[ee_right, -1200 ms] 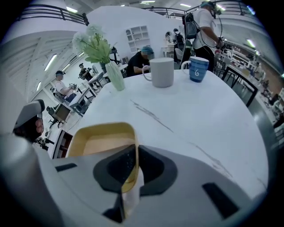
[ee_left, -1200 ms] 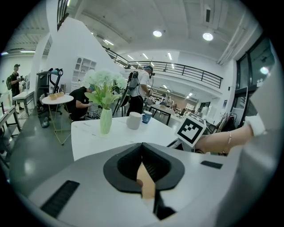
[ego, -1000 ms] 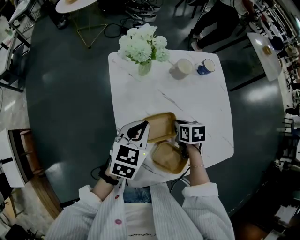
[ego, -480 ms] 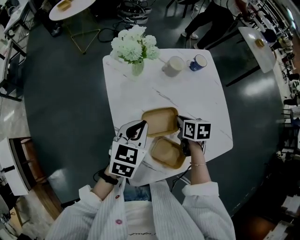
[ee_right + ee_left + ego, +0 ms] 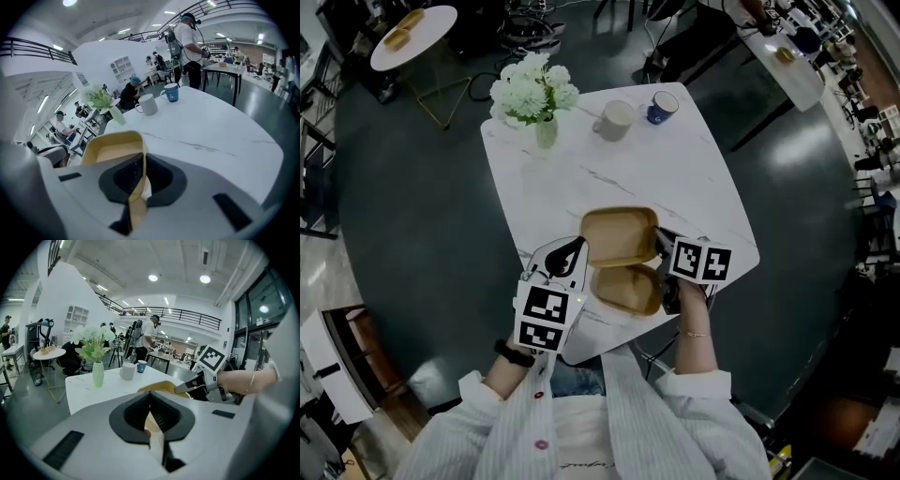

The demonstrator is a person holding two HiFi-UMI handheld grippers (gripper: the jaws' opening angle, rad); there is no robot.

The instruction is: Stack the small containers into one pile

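Observation:
Two tan shallow containers lie close together near the white marble table's (image 5: pixel 698 192) front edge. The far container (image 5: pixel 619 234) is pinched at its right rim by my right gripper (image 5: pixel 662 246), and its near edge overlaps the near container (image 5: pixel 628 291). In the right gripper view the jaws (image 5: pixel 139 174) are shut on that thin tan wall, with the container (image 5: pixel 110 146) spreading out to the left. My left gripper (image 5: pixel 579 255) is shut on a thin tan rim (image 5: pixel 154 425); it looks like the near container's left edge. Beyond it show the far container (image 5: pixel 161 386) and the right gripper (image 5: pixel 190 385).
At the table's far side stand a vase of white flowers (image 5: pixel 534 94), a white mug (image 5: pixel 614 119) and a blue mug (image 5: pixel 661 106). A small round table (image 5: pixel 412 33) stands at the far left on the dark floor. People stand at tables behind.
My right gripper has risen with the far container, which now overlaps the near one. The left gripper has shifted and risen slightly, staying shut on its rim.

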